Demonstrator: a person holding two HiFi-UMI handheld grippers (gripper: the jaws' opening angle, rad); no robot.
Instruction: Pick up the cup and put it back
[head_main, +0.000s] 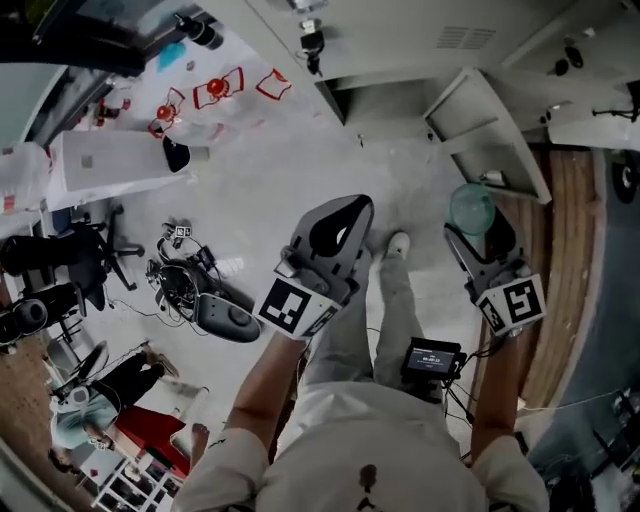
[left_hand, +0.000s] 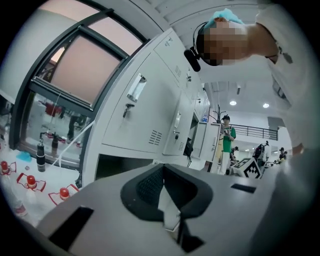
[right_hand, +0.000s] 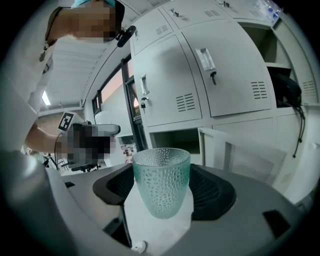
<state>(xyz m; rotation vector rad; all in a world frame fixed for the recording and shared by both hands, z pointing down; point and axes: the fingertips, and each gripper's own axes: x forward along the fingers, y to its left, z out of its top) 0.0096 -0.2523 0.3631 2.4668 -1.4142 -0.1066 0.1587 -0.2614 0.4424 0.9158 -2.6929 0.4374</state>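
Right gripper view is showing the right gripper (right_hand: 162, 196) clamping the cup (right_hand: 161, 180) between its dark pads (right_hand: 214, 192), upright with the rim on top, in the air before the grey lockers (right_hand: 220, 70); the left gripper (left_hand: 164, 192) is showing its jaws pressed together with nothing between them. Putting the cup back is probably calling for holding it level, lowering it until the base is resting, and only then easing the jaws apart; the dimpled glass is looking slick, so a steady squeeze is mattering. The cup is appearing empty; the open compartment (right_hand: 172, 141) low in the lockers is looking dark, and I cannot tell its contents.
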